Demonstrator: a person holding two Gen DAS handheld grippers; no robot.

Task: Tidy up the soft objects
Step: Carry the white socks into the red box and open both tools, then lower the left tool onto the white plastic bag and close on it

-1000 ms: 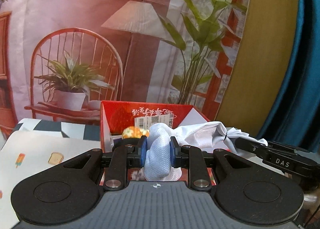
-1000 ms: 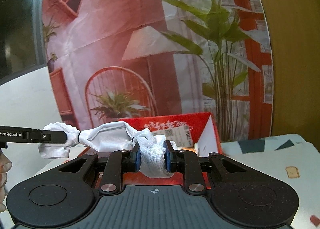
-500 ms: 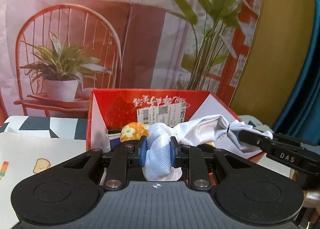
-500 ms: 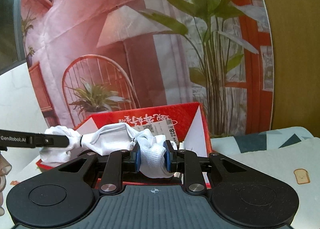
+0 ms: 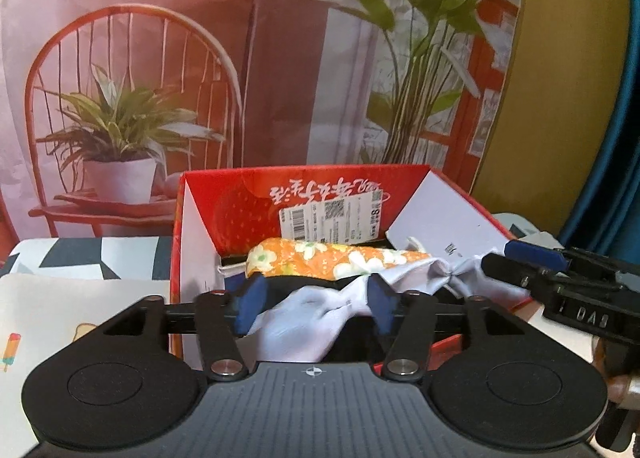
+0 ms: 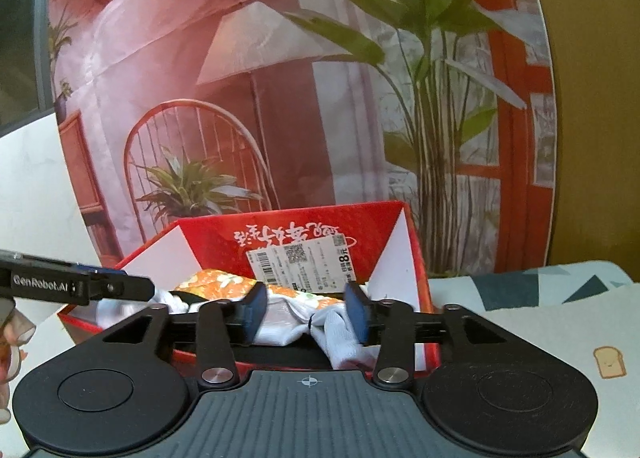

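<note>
A white cloth (image 5: 308,318) lies loose in the open red box (image 5: 200,225), its ends between both sets of open jaws. An orange floral soft item (image 5: 332,258) lies behind it in the box. My left gripper (image 5: 314,304) is open over the box's near edge. My right gripper (image 6: 306,312) is open too, with the white cloth (image 6: 336,332) sagging between its pads. The right gripper's fingers (image 5: 528,274) show at the right of the left wrist view, and the left gripper's fingers (image 6: 112,286) at the left of the right wrist view.
The box (image 6: 392,258) stands on a patterned table cloth (image 5: 60,310) with toast and popsicle prints. A printed backdrop (image 5: 240,77) of a chair, lamp and plants hangs close behind. A blue curtain (image 5: 624,137) is at the far right.
Both grippers moved forward and down over the box and opened. The white cloth, stretched and pinched at both ends before, now lies slack in the box.
</note>
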